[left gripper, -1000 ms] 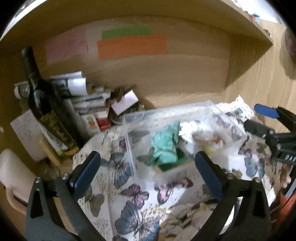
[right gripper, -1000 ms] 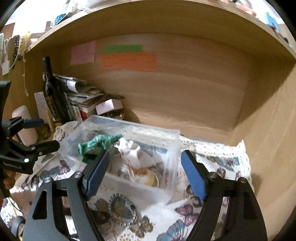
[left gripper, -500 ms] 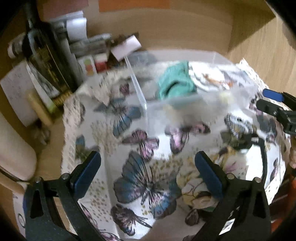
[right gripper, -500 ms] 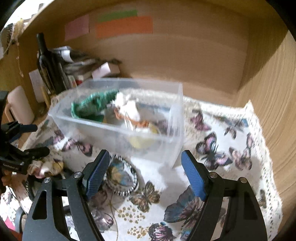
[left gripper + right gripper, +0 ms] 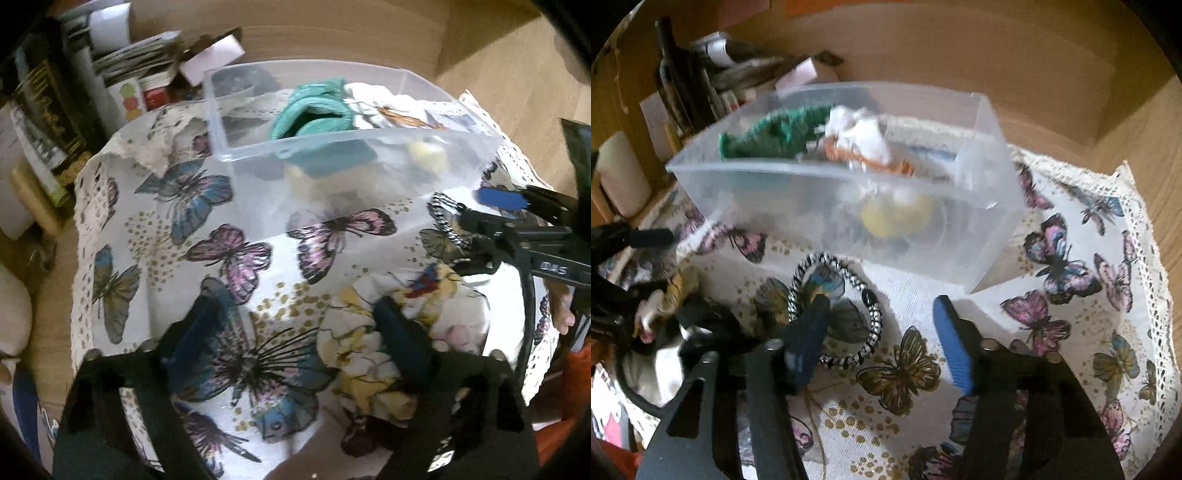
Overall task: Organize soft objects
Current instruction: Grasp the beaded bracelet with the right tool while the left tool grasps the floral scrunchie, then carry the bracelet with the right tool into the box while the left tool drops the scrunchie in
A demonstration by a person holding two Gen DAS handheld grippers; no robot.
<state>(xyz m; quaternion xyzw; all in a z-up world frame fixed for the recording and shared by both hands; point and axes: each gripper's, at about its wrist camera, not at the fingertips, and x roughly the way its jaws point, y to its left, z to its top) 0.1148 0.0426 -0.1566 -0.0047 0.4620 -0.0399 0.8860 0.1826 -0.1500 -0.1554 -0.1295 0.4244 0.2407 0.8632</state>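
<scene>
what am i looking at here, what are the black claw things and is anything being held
The black claws are two hand-held grippers; a person works one in each hand. Each carries a wide-angle camera looking along its fingers, so you get one picture per gripper.

In the left view, the left gripper hangs open over a butterfly cloth, close to a flowered fabric. In the right view, the right gripper hangs open over a black-and-white hair tie. Neither holds anything.

Behind them stands a clear bin already holding a green knit and white fabric.
</scene>
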